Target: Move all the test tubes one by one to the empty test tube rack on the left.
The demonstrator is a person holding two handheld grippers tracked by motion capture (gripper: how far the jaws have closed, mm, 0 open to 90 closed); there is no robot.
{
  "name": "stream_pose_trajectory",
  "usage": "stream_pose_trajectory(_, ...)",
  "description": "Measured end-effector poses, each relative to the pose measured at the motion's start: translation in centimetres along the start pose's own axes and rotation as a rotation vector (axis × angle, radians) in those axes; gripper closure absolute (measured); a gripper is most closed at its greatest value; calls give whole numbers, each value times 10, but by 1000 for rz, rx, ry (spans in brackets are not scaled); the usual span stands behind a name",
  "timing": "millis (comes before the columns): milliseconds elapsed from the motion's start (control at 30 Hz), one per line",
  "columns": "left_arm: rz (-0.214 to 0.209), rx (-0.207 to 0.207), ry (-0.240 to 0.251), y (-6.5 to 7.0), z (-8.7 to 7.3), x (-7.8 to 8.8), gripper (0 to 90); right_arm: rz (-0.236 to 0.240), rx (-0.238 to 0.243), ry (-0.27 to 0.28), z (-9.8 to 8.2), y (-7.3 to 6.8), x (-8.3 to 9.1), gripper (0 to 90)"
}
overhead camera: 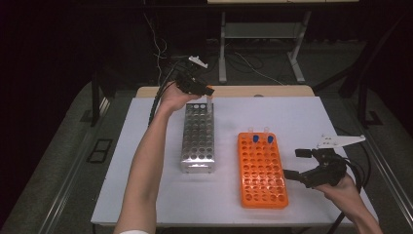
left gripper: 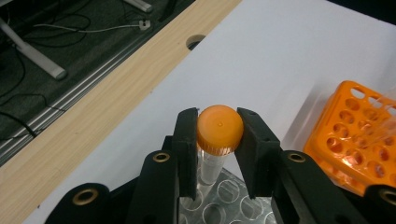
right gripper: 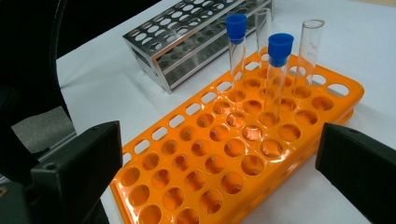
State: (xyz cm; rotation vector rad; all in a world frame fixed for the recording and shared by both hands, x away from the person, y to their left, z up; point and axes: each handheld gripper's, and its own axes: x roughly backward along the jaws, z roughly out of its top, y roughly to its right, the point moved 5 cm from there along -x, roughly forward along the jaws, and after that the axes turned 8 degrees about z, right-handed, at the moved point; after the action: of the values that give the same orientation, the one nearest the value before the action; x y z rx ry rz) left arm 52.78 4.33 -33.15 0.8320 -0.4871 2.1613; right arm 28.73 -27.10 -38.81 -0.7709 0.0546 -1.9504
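You've got the orange-capped tube [left gripper: 218, 135] pinched by its cap in your left gripper [left gripper: 219, 154], jaws closed snug on either side of it, and its lower end is right over the far corner holes of the metal rack [overhead camera: 198, 138]. I can't tell whether the tip is already in a hole, so that placement looks like the step in hand, not finished. Over in the orange rack [right gripper: 233, 163] two blue-capped tubes [right gripper: 277, 70] and two open glass tubes [right gripper: 309, 56] stand at the far end, so there may be more to move. Your left arm is stretched far across the table [overhead camera: 311, 122], hand above the rack's far end, gripper pointing down. Your right gripper [overhead camera: 298, 163] waits just beside the orange rack's near right side, jaws spread wide and holding nothing.
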Motion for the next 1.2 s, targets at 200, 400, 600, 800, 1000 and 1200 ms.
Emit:
stream_pose_trajectory(200, -7, 19, -7, -2, -6, -10, 694, 7, -7, 1, -4, 2, -1, 3)
stream_pose_trajectory(400, -18, 21, -49, -1, -17, -20, 692, 11, -10, 2, -6, 3, -2, 2)
stream_pose_trajectory(600, -18, 17, -57, 0, -20, -24, 690, 14, -9, 0, -7, 3, -3, 3)
stream_pose_trajectory(800, -60, 79, -43, 1, -17, -21, 565, 16, -11, -7, -7, 3, -4, 2)
stream_pose_trajectory(1000, -92, 99, -46, 9, -16, -8, 428, 12, -10, -8, -6, 3, -3, 2)
stream_pose_trajectory(1200, -118, 121, -13, 17, -16, 9, 324, 8, -9, -17, -4, 3, -4, 2)
